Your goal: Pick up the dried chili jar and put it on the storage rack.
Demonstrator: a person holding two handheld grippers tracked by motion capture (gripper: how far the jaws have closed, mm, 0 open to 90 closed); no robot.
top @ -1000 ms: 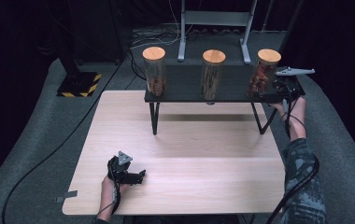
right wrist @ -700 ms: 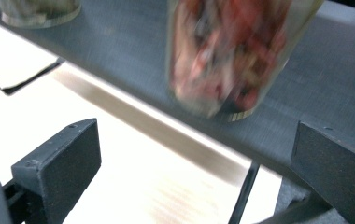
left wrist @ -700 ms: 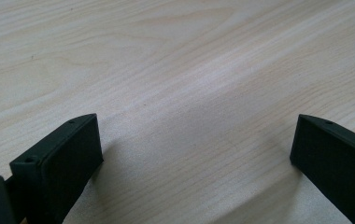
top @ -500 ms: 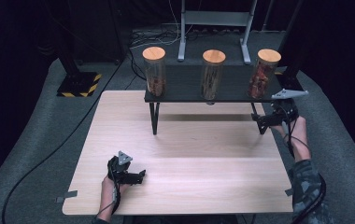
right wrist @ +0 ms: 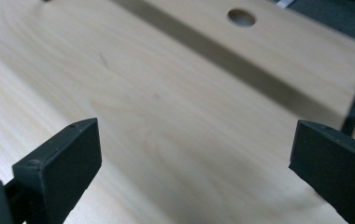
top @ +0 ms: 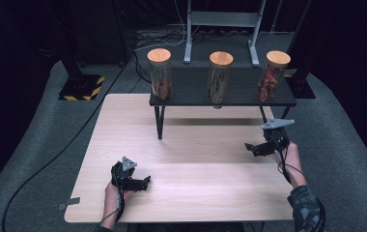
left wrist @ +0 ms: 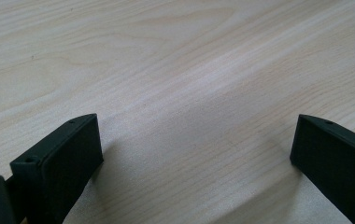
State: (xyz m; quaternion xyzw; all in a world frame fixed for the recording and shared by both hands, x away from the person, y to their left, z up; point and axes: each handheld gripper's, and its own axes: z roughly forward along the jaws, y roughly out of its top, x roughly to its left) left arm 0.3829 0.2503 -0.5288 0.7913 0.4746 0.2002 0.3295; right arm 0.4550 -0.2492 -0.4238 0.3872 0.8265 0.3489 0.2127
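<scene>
Left gripper [top: 145,182]: jaws spread wide with bare wood grain between them, nothing grasped, resting low at about 7 o'clock on the light wooden table [top: 196,193]. Right gripper [top: 250,147]: jaws likewise released and empty, held over the table at about 3 o'clock, pointing toward the table's middle. Nearest to it is the right jar [top: 271,76], cork-lidded, upright at the right end of the black raised shelf [top: 239,99] at 12 o'clock, well apart from the jaws.

Right gripper [right wrist: 192,154] jaws wide apart over table [right wrist: 166,107], nothing between.
</scene>
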